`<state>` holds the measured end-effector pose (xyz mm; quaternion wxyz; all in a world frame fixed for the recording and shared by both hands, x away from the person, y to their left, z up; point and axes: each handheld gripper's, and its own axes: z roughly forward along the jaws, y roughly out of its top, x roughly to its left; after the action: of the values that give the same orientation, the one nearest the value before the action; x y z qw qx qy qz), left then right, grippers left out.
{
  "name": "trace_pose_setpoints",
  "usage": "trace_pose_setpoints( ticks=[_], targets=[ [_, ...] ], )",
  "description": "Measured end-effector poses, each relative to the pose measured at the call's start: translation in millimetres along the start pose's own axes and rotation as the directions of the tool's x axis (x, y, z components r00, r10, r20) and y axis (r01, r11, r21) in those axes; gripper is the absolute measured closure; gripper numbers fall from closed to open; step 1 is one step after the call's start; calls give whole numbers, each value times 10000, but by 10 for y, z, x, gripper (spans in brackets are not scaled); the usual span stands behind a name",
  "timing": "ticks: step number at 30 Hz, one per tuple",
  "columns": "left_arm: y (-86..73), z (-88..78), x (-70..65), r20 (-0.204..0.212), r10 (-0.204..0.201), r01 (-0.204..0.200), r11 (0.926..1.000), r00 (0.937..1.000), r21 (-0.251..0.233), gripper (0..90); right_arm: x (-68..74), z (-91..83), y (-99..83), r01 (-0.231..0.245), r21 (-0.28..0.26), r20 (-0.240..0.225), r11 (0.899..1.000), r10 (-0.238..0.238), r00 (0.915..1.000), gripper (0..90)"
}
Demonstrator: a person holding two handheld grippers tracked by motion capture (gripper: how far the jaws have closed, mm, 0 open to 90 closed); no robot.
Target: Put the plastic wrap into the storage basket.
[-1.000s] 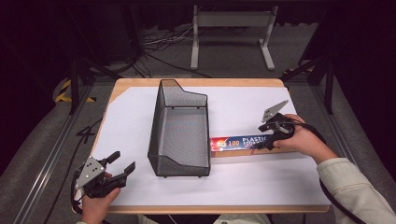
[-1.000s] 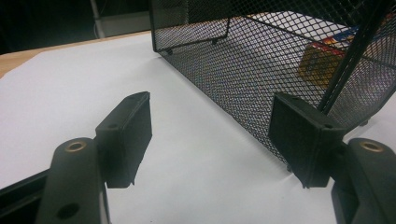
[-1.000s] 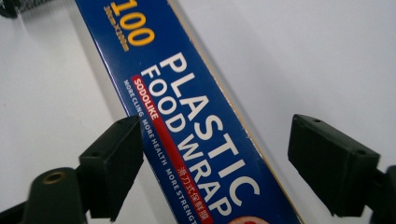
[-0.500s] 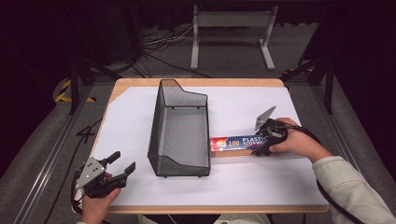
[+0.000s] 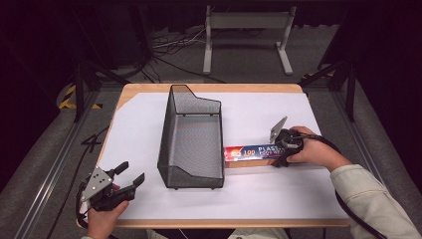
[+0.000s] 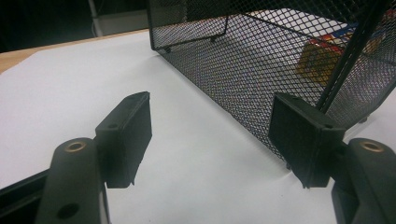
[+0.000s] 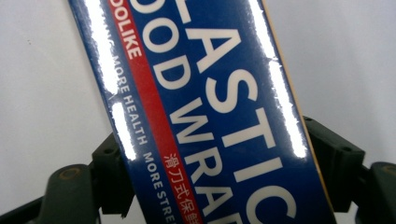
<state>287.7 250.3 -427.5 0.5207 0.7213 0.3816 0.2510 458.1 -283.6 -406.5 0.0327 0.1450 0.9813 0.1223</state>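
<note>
The right gripper has its jaws on either side of a blue wrap box, pressed against its two long edges; the close view shows the box filling the gap between them. The box lies flat on the white sheet, its left end just beside the mesh basket. The left gripper rests at the table's near left corner, jaws wide apart and holding nothing, aimed at the basket's side wall.
</note>
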Motion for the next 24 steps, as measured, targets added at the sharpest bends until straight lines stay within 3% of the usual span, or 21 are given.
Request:
trace_pose_setpoints(
  ticks=[7, 13, 24],
  targets=[
    [-2, -4, 4, -33, -27, 27, 10000, 10000, -16, 309, -7, -39, 14, 573, 215, -188, 9981, -569, 9982, 325],
    [-4, -12, 8, -50, -39, 39, 10000, 10000, -31, 310, 15, -62, 16, 734, 394, -193, 9965, -727, 9972, 350],
    [-4, -8, 9, -65, -90, 89, 9999, 9999, -53, 310, 16, -393, -141, 39, -197, 219, 9998, -35, 9998, 385]
  ],
)
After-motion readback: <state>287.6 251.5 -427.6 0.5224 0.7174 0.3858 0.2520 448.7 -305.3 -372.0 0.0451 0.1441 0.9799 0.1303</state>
